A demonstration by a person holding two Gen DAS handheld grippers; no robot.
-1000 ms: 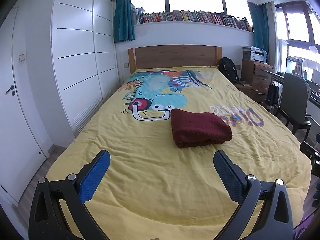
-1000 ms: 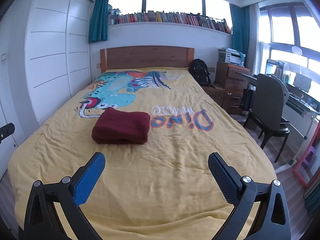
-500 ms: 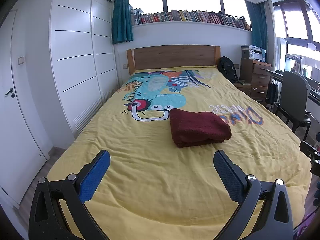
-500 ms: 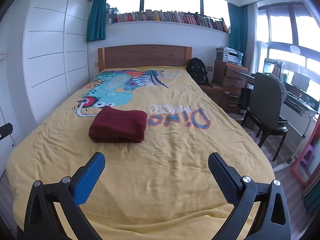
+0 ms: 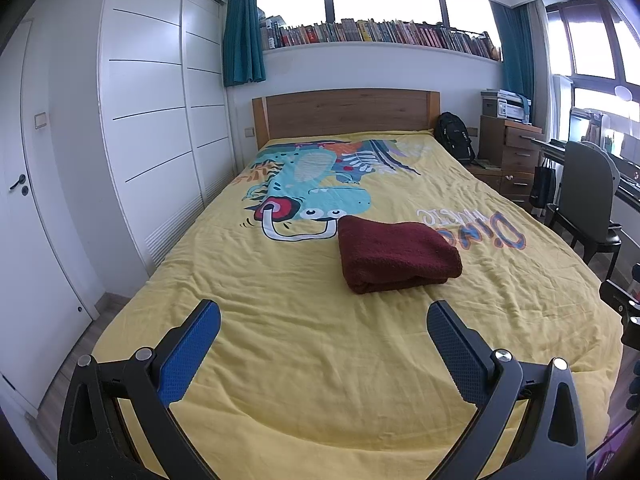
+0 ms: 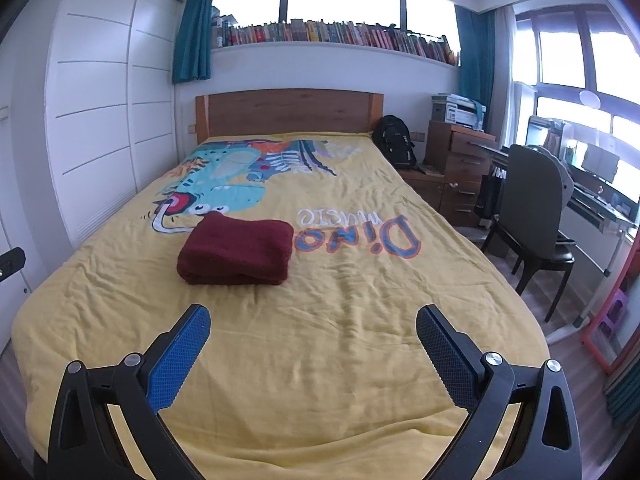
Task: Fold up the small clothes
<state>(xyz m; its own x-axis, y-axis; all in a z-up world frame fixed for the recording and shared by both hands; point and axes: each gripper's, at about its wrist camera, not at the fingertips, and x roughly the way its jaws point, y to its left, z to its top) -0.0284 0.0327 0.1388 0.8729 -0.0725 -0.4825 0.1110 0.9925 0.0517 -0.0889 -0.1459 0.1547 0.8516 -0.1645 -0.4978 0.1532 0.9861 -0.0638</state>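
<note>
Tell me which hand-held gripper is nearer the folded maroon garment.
Hard to call; neither clearly. The left hand-held gripper has the maroon garment ahead, slightly right. The right hand-held gripper has it ahead, left. Both are open, well short of it.

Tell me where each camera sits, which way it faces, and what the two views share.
Left wrist: on the left tongs, over the bed's foot, facing the headboard; open blue-padded fingers show, with the other tool at the right edge.
Right wrist: on the right tongs, further right, facing likewise; open fingers show.
Shared: yellow bedspread, folded maroon garment, bookshelf, desk chair.
</note>
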